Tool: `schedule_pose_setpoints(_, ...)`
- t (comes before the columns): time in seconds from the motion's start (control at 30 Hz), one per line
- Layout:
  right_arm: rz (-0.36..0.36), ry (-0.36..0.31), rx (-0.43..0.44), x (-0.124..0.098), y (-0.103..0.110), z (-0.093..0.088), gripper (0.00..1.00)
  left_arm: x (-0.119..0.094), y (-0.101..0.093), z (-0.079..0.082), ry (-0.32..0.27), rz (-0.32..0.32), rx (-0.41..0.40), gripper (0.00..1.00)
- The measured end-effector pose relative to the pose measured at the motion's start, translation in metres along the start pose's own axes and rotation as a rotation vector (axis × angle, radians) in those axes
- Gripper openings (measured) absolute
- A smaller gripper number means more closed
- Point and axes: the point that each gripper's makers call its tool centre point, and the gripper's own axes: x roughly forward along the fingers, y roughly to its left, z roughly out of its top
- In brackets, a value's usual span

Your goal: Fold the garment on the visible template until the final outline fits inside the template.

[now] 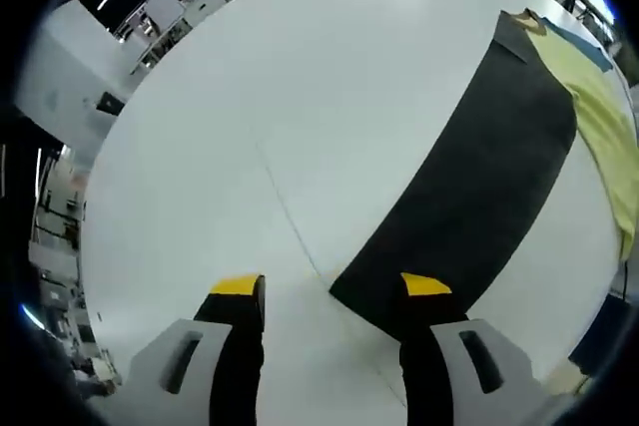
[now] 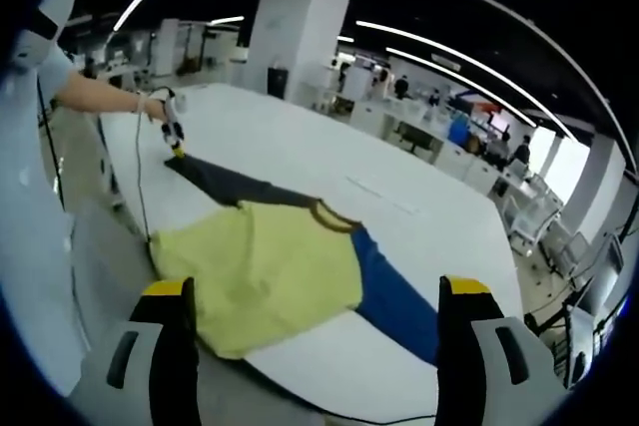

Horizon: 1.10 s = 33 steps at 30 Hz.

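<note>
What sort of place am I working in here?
Probably a large open office or lab hall. A big white table holds the yellow shirt and a dark mat; behind it stand rows of desks, long ceiling strip lights and a white pillar.

Yellow garment (image 2: 265, 271) crumpled, overlapping black template (image 1: 469, 187); blue sleeve (image 2: 394, 296) outstretched.

No text, label, brand, number or sign can be read in the left gripper view or the right gripper view; the distant fittings in the hall behind the table are too small and blurred to make out any lettering.
</note>
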Motion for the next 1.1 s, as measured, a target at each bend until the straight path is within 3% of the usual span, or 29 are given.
schedule_pose_setpoints(0.2,-0.015,-0.013,0.012,0.007,0.0,0.0,1.0,-0.008,-0.01,0.021,-0.092,-0.083,-0.045,0.63)
schedule_pose_setpoints(0.3,-0.018,-0.016,0.013,0.007,0.002,0.001,1.0,-0.017,-0.018,0.032,-0.141,-0.111,-0.034,0.69)
schedule_pose_setpoints(0.37,-0.024,-0.014,0.019,0.006,0.002,0.0,1.0,-0.025,-0.03,0.046,-0.202,-0.156,-0.029,0.74)
schedule_pose_setpoints(0.53,-0.049,-0.011,0.041,-0.001,-0.001,0.0,1.0,-0.045,-0.052,0.063,-0.269,-0.187,0.04,0.89)
schedule_pose_setpoints(0.6,-0.058,0.001,0.041,-0.004,-0.003,-0.003,1.0,-0.052,-0.065,0.071,-0.304,-0.23,0.049,0.93)
schedule_pose_setpoints(0.73,-0.067,0.014,0.043,-0.007,-0.008,-0.006,1.0,-0.067,-0.085,0.079,-0.331,-0.262,0.088,0.99)
schedule_pose_setpoints(1.1,-0.057,0.007,0.024,-0.005,-0.016,-0.01,1.0,-0.105,-0.122,0.082,-0.363,-0.295,0.16,1.0)
